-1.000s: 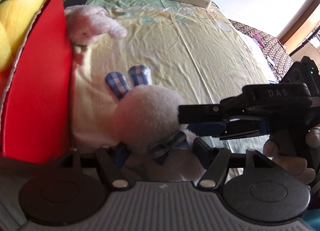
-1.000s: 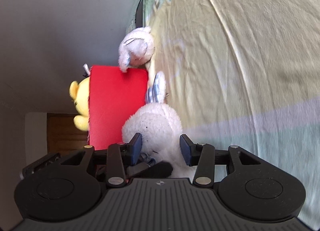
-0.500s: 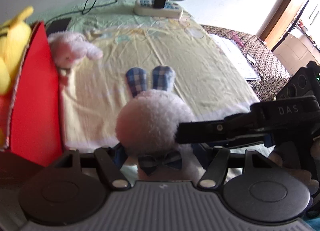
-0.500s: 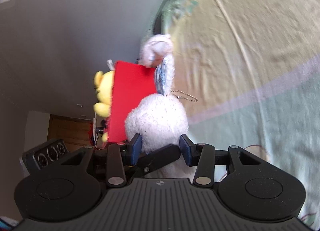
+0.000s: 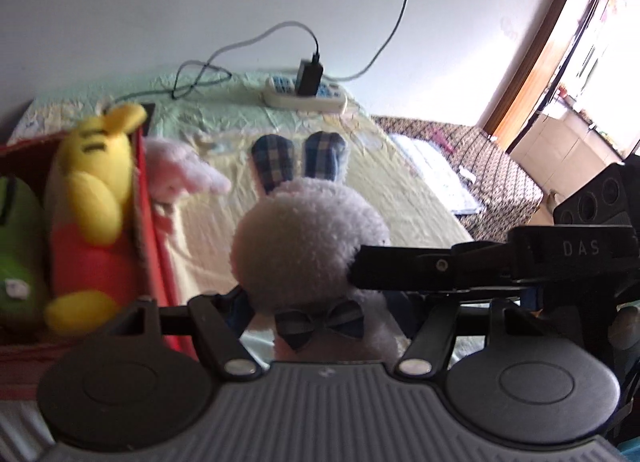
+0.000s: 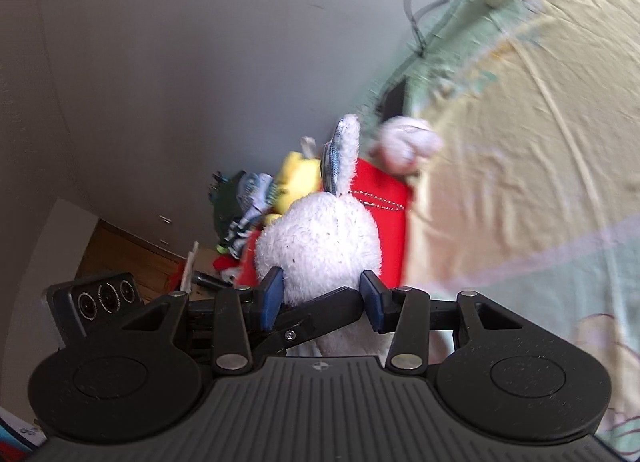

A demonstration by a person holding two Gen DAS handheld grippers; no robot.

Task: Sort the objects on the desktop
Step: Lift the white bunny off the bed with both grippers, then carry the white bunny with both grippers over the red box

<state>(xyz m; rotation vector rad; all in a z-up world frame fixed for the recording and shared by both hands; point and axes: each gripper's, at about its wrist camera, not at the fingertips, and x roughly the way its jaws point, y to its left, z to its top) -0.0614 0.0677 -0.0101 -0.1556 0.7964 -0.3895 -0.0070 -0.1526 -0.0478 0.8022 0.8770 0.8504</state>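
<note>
White plush, the rabbit toy sits clamped between the jaws of both grippers: the left gripper pinches its body below the checked bow tie, and the right gripper closes on it from the side. It hangs above the near edge of the desk, just beside the red box. Inside that box lie a yellow bear toy and a green toy. A pink plush rests against the box's far corner.

You were in a home bedroom: a bed under a wrinkled sheet, a power strip at its far edge, a patterned sofa beside it.
</note>
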